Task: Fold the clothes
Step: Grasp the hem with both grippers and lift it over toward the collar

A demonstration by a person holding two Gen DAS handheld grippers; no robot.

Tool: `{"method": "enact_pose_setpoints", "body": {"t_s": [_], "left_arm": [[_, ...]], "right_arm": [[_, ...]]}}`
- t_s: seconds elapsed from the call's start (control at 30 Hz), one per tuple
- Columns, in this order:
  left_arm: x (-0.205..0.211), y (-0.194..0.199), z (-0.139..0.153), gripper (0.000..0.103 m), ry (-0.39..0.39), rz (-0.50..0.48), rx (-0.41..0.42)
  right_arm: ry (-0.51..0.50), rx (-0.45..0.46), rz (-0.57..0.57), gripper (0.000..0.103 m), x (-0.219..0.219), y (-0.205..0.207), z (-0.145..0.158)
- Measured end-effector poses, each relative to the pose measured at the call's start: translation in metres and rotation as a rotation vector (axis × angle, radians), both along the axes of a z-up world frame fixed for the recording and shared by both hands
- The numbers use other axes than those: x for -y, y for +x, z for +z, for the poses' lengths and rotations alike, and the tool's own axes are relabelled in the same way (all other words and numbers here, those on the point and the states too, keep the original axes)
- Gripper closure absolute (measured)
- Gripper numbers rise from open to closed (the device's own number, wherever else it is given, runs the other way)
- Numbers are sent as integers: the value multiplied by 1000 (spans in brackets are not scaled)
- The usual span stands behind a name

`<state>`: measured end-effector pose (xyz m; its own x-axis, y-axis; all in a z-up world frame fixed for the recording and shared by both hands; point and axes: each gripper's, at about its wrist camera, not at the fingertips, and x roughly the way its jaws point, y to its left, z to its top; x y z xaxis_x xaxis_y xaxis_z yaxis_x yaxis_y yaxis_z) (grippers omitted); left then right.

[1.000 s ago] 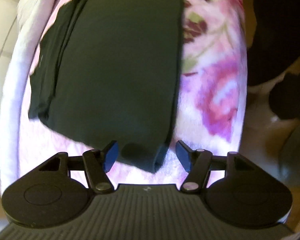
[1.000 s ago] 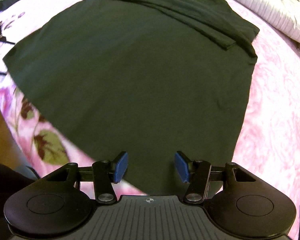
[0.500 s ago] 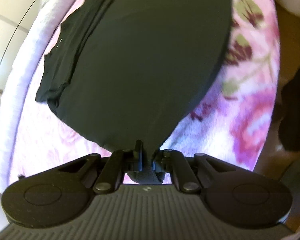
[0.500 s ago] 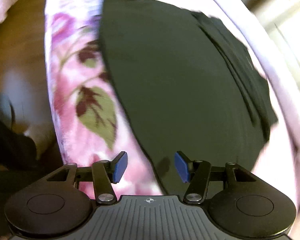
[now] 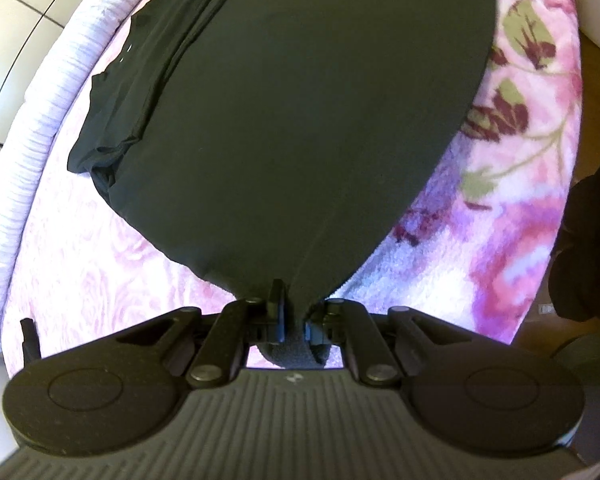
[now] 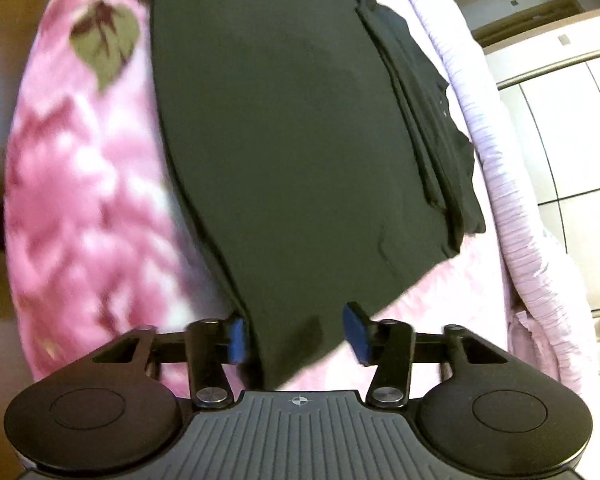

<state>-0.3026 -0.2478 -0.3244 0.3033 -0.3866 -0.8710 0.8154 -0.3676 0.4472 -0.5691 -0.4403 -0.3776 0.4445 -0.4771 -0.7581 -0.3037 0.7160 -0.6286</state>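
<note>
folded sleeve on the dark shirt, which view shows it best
The right wrist view: the folded sleeve lies in full down the dark shirt, its layered edges clear. The left wrist view shows the same sleeve squeezed toward the frame's upper left, partly cut off at the top.

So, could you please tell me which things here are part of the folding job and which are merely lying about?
Part of the job:
- dark shirt, one side already folded over
- left gripper, clamped on a shirt corner
- right gripper, jaws closing around another corner

Just there:
- pink floral blanket under the shirt
- pale ribbed bedding along the edge
- white cabinet behind
</note>
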Motion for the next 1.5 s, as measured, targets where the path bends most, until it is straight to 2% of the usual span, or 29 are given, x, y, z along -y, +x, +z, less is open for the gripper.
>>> {"method": "enact_pose_setpoints", "body": {"t_s": [0.07,0.1,0.2,0.4,0.6,0.8,0.87,0.97,1.1,1.2,1.33,1.5], "left_arm": [[0,0,3,97,5,-5,-1],[-1,-1,5,97,8,-8,-2],[-5,-4,14,99,23,-55,5],[-37,-27,35,101,79,-232,57],[-84,-51,66,101,132,-190,-40],[-127,-88,102,101,241,-120,-194],[-118,-78,116,101,234,-63,-223],[-96,-52,141,100,200,21,-248],[-44,16,177,100,101,118,-237],[5,73,191,99,48,159,-248],[63,140,182,99,21,188,-273],[127,219,144,99,56,213,-373]], "right_arm": [[43,-24,-14,98,8,3,4],[66,-35,-14,100,11,4,7],[101,-56,8,100,9,1,18],[171,-105,1,101,4,-9,51],[256,-169,17,101,-30,-48,89],[404,-231,-27,101,-63,-92,132],[419,-233,-30,101,-67,-98,146],[394,-182,-23,101,-47,-84,171],[334,-83,-7,101,7,-34,202],[286,-73,17,101,51,22,208],[258,-105,9,101,110,98,198],[263,-182,-69,101,173,177,166]]}}
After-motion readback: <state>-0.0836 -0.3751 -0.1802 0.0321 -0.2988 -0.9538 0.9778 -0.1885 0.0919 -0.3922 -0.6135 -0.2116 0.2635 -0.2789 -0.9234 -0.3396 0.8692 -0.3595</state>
